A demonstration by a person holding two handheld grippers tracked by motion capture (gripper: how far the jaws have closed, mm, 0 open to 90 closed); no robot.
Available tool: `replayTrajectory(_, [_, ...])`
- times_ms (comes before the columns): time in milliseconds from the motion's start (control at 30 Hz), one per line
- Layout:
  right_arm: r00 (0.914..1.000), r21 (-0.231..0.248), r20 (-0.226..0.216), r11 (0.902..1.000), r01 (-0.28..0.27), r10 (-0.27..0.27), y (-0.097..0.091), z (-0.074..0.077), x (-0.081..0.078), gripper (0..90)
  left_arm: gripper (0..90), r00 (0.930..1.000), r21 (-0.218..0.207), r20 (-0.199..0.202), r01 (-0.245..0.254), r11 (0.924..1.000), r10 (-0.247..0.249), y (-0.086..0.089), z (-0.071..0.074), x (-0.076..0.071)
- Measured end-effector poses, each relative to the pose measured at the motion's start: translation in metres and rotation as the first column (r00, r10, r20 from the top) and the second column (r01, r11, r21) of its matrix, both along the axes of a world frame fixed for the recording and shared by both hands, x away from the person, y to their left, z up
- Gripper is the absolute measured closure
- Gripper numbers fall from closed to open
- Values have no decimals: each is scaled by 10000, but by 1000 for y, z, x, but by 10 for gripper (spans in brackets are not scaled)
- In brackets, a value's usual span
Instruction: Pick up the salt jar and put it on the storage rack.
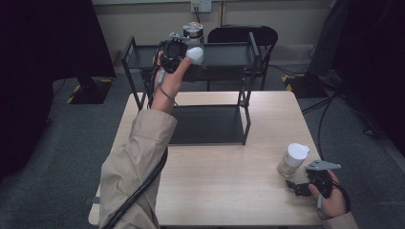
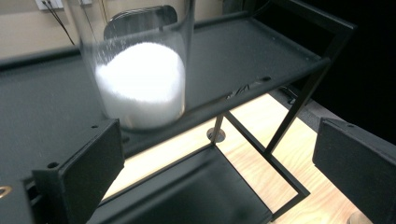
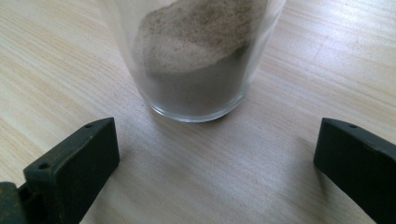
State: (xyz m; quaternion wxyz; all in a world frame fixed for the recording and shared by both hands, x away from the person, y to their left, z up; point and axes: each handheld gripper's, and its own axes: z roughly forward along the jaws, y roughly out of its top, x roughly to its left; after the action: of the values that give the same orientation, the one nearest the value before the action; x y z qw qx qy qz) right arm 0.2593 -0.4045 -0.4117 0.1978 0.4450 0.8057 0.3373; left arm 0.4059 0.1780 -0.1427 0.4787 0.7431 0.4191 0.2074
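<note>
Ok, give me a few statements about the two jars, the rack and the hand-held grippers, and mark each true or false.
1. The clear glass jar of white powder stands on the top shelf of the black metal rack. True.
2. The left hand-held gripper is clamped on that jar. False: its jaws stand open, the jar just beyond them.
3. The clear glass jar of brown powder with a white lid stands on the light wooden table. True.
4. The right hand-held gripper has lifted the brown-powder jar. False: its jaws are open and the jar rests on the table ahead of them.
5. The rack's lower shelf holds a jar. False: it is bare.
</note>
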Motion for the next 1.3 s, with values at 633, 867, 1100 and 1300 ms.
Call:
replayTrajectory(633, [10000, -9, 6, 10000, 1, -1, 0, 0, 0, 0, 21, 9996, -207, -146, 236, 9995, -239, 10, -41, -13])
replayTrajectory(867, [10000, -7, 7, 10000, 1, -1, 0, 0, 0, 0, 21, 9992, -380, -288, 271, 9989, -282, 14, -58, -15])
replayTrajectory(1100, [10000, -4, 2, 10000, 7, -7, 0, 0, 0, 0, 21, 9985, -368, -347, 408, 9985, -421, 15, -71, -17])
replayTrajectory(1300, [10000, -4, 1, 10000, 12, -12, 0, 0, 0, 0, 21, 9977, -444, -447, 487, 9978, -507, 16, -87, -19])
